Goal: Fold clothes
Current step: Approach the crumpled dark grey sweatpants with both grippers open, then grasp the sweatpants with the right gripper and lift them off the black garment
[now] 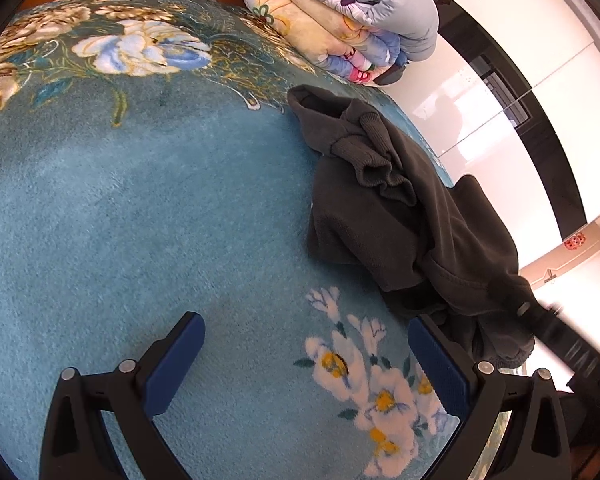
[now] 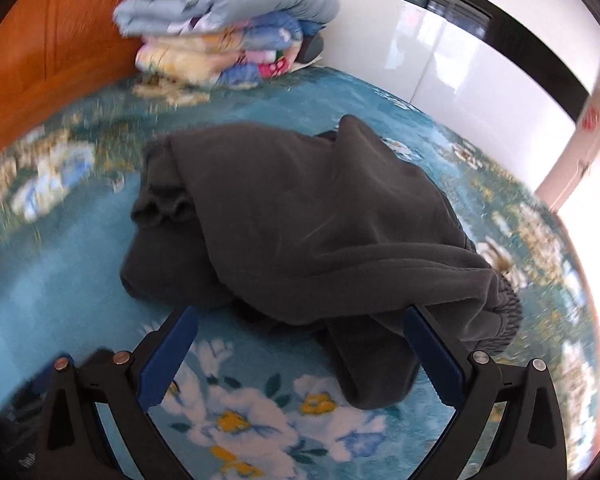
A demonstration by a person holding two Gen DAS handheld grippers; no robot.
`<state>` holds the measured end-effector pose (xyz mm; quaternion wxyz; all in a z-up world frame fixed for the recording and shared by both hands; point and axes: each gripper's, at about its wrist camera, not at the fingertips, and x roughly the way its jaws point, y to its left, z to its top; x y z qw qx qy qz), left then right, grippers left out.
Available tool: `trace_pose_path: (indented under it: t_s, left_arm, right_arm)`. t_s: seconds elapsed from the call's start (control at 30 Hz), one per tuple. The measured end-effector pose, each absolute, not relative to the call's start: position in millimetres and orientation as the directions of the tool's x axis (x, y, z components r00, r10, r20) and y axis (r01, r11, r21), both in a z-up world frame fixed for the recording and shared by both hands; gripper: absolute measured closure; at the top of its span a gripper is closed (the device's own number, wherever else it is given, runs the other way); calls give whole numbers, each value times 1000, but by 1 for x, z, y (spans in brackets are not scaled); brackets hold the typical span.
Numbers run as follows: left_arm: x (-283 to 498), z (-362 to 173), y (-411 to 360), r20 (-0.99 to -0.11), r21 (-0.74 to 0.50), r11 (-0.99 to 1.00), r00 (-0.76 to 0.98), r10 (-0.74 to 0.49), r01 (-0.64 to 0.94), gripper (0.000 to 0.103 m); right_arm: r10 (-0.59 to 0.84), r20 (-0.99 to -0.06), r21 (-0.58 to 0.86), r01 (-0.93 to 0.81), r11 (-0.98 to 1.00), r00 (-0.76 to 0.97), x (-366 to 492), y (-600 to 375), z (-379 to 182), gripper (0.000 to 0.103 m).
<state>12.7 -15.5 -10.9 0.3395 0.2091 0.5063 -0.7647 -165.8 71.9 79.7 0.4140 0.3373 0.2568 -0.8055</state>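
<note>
**Both grippers spread, dark garment still in a heap**

Nearest the cameras, the left gripper (image 1: pixel 306 344) hangs with its blue fingers (image 1: pixel 176 364) spread wide over bare bedspread (image 1: pixel 140 208), grasping nothing. It sits off to the side of the cloth, probably waiting for a free edge.

The right gripper (image 2: pixel 300 336) is likewise released, its jaws apart and pointed straight at the garment (image 2: pixel 300 216), whose nearest fold lies between the fingertips. That looks like an approach for a first grasp.

The garment, dark grey with ribbed cuffs and an elastic band, lies crumpled in the middle of the bed, so it must be spread flat before folding.

Beyond it, folded quilts (image 1: pixel 340 24) are stacked against the wooden headboard (image 2: pixel 52 64), out of the way.
</note>
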Motion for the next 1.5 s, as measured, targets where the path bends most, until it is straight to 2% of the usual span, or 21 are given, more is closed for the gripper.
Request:
trace_pose_path:
  t_s: [0.13, 0.23, 0.4, 0.47, 0.5, 0.57, 0.6, 0.63, 0.67, 0.77, 0.87, 0.97, 1.03, 1.2, 1.3, 1.33, 1.37, 1.4, 1.43, 1.5]
  left_arm:
    - [21, -12, -21, -652, -652, -229, -688, -320, 723, 0]
    - [28, -11, -23, -645, -655, -222, -688, -333, 722, 0]
    - [39, -10, -28, -655, -643, -203, -668, -353, 738, 0]
    - [41, -9, -29, -636, -656, -214, -683, -360, 724, 0]
    - [41, -9, -29, -629, -658, -223, -689, -361, 719, 0]
    - [43, -7, -27, -620, -654, -250, -696, -363, 714, 0]
    - [44, -7, -26, -624, -646, -260, -693, -362, 718, 0]
    - [46, -5, -24, -629, -637, -268, -688, -362, 723, 0]
    - [48, -4, -22, -631, -630, -276, -686, -363, 726, 0]
    - [56, 3, -17, -628, -614, -300, -682, -375, 730, 0]
    - [65, 10, -11, -627, -611, -306, -683, -375, 730, 0]
    - [72, 17, -3, -627, -611, -305, -682, -376, 730, 0]
    - [75, 24, 4, -635, -603, -315, -680, -368, 733, 0]
    - [69, 44, 28, -640, -535, -428, -680, -359, 729, 0]
    - [60, 49, 38, -655, -491, -487, -675, -340, 722, 0]
    - [58, 48, 39, -657, -488, -495, -676, -334, 719, 0]
    - [57, 48, 39, -656, -488, -496, -677, -334, 718, 0]
    - [57, 47, 39, -654, -488, -495, -677, -337, 719, 0]
    - [57, 46, 38, -654, -495, -486, -677, -338, 721, 0]
    - [58, 41, 31, -663, -512, -451, -670, -335, 731, 0]
  right_arm:
    - [-535, -776, 61, 805, -589, -333, -194, 66, 85, 1]
    - [-532, -801, 209, 704, -678, -275, -218, 66, 74, 2]
    - [-609, -782, 507, 430, -747, -135, -259, 92, 44, 25]
    - [-648, -749, 574, 355, -738, -136, -272, 97, 44, 39]
    - [-667, -732, 604, 320, -730, -140, -279, 99, 44, 42]
    - [-698, -700, 648, 276, -710, -151, -283, 101, 54, 65]
    - [-712, -684, 668, 258, -698, -158, -285, 102, 60, 70]
    - [-721, -672, 674, 262, -690, -169, -285, 102, 69, 81]
    - [-727, -663, 673, 280, -684, -182, -284, 102, 80, 87]
    - [-766, -613, 688, 346, -638, -193, -277, 107, 117, 94]
    - [-801, -559, 706, 384, -595, -214, -268, 128, 152, 95]
    - [-828, -493, 718, 412, -561, -268, -267, 155, 187, 103]
    - [-834, -470, 714, 431, -552, -290, -266, 173, 211, 103]
    - [-820, -514, 686, 453, -569, -252, -262, 207, 231, 100]
    - [-816, -542, 720, 391, -574, -199, -259, 209, 206, 99]
    - [-812, -556, 723, 377, -578, -179, -256, 204, 194, 93]
    - [-807, -568, 727, 363, -583, -159, -253, 199, 182, 69]
    - [-802, -581, 729, 350, -588, -138, -251, 195, 170, 50]
    - [-798, -591, 730, 344, -591, -118, -248, 186, 158, 21]
    - [-789, -610, 727, 341, -596, -78, -242, 164, 137, 20]
